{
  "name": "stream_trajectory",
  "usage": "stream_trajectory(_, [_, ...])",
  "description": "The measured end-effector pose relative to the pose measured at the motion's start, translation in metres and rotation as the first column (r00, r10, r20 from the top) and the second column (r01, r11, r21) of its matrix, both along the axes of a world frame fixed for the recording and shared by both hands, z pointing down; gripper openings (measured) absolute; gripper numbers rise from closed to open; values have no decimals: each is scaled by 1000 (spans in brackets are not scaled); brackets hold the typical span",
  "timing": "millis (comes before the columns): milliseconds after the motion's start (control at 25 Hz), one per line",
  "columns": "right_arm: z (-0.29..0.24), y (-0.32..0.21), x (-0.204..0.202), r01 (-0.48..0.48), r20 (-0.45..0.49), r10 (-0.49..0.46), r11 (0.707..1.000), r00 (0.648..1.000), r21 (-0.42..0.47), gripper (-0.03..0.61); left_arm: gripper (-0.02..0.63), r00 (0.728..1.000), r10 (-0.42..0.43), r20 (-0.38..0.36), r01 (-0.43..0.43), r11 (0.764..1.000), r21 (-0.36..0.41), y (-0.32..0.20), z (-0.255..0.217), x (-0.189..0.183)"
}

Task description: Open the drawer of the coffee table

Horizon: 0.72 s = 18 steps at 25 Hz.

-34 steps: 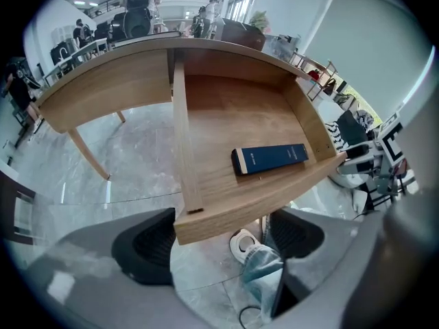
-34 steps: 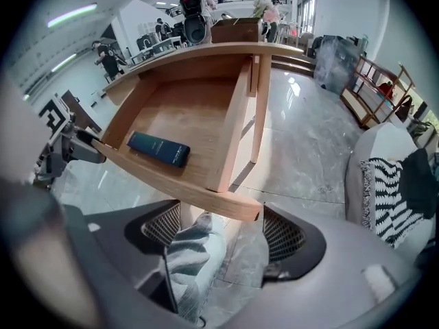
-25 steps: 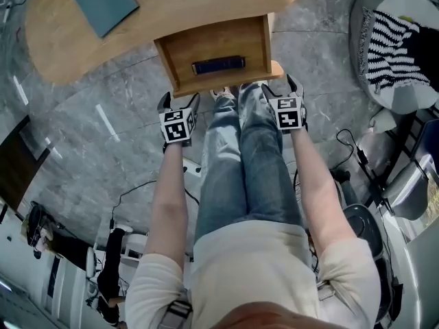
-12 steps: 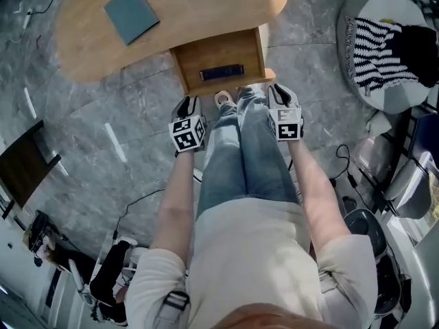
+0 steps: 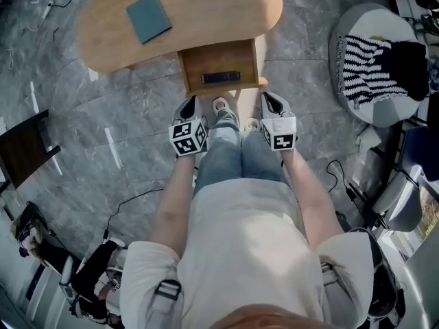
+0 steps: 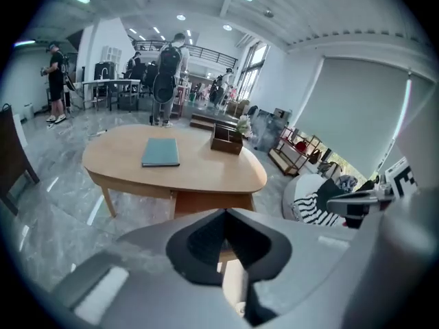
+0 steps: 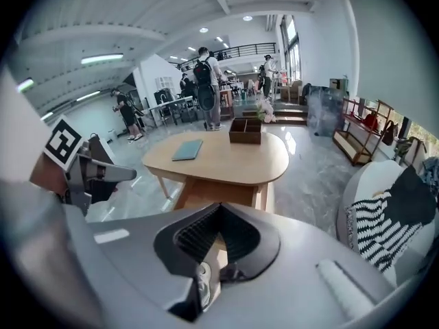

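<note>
Left claw point(image 5: 186, 105): jaws together, empty, left of the light-wood drawer point(image 5: 221, 62). Drawer stood pulled out from under the oval wooden surface point(image 5: 219, 12); its dark bar handle point(image 5: 221, 77) ran crosswise. Right claw point(image 5: 271, 101): together, empty, right of drawer. Both about equally near.

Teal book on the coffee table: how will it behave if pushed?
Teal book lies flat on the smooth wooden tabletop, so it would probably slide, not tip. It looks thin, so likely light and perhaps slightly bendy.
</note>
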State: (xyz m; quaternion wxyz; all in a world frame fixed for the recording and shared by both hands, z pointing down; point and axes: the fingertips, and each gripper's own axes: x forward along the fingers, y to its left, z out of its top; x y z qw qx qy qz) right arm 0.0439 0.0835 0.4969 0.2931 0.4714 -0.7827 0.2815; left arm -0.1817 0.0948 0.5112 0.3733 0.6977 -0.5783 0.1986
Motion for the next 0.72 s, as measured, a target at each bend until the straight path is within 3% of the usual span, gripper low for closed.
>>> stream_trajectory(400, [-97, 28, 3, 145, 96, -160, 978, 982, 149, 2, 0, 993, -113, -27, 116, 986, 123, 38, -92, 42])
stream_trajectory(720, [-159, 63, 19, 195, 138, -233, 950, 963, 246, 2, 0, 989, -134, -70, 145, 971, 190, 82, -144, 83])
